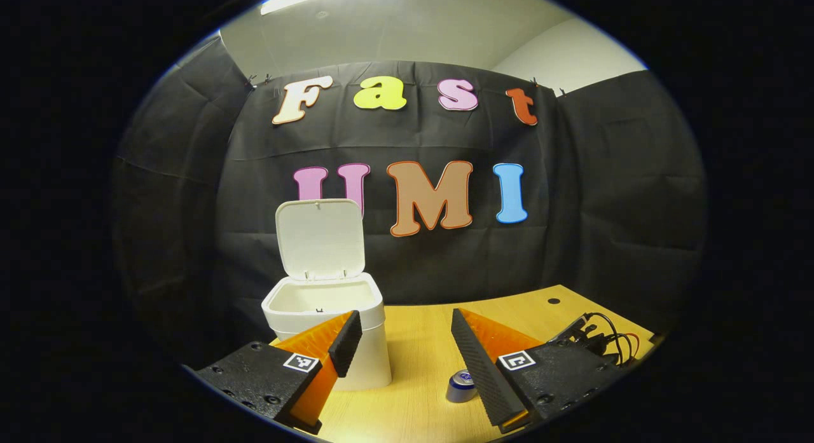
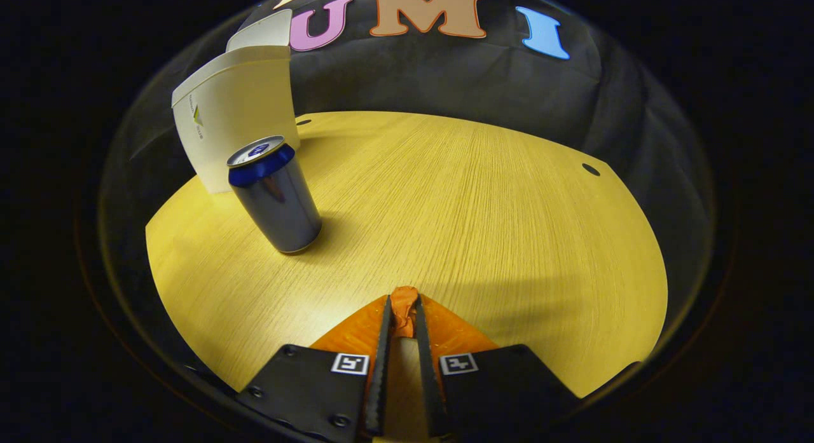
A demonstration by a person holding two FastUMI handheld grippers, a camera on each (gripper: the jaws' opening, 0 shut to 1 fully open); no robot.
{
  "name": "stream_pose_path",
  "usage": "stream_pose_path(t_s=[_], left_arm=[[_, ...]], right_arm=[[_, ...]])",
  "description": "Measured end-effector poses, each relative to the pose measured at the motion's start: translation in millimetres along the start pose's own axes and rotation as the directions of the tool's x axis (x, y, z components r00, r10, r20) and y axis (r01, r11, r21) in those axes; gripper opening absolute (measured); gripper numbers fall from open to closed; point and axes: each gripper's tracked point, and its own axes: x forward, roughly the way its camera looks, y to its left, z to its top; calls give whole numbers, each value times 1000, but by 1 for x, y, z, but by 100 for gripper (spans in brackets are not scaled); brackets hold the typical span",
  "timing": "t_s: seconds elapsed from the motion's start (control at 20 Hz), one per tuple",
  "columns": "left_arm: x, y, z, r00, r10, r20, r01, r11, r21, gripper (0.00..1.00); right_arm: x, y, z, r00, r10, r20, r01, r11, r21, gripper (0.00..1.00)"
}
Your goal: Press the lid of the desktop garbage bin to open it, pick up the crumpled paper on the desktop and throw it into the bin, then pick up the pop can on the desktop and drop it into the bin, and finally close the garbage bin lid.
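Yellow wood-grain desktop (image 2: 483,201), backed by a black cloth wall (image 1: 604,195); pale ceiling and a light strip at the top of the left gripper view. Item one: white desktop garbage bin (image 1: 365,360), lower left of centre in the left gripper view, its lid (image 1: 320,238) raised upright behind the open mouth; interior contents cannot be told. In the right gripper view the same bin stands at upper left. Item two: pop can (image 2: 275,194), blue with a silver top, upright on the desktop just in front of the bin in the right gripper view; in the left gripper view only its top shows, bottom centre, beside the right-hand finger. Item three: crumpled paper (image 2: 404,317), orange, a small wad pinched between the fingertips of the right gripper (image 2: 402,313), bottom centre of that view, both fingers drawn close and pressing on it, low over the desktop. Item four: left gripper (image 1: 404,332), jaws spread wide, holding nothing, its left-hand finger overlapping the bin's front. Item five: bundle of dark cables (image 1: 604,338), lower right of the left gripper view.
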Motion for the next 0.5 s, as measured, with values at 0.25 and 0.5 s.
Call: stream_pose_path(t_s=[0.25, 0.5], left_arm=[[1, -6, 4, 1000, -18, 13, 18, 1000, 3, 87], [2, -10, 3, 999, -31, 13, 31, 999, -8, 87]], right_arm=[[-13, 8, 17, 999, 41, 36, -41, 999, 1, 24], [-53, 28, 77, 979, 92, 182, -88, 996, -26, 24]])
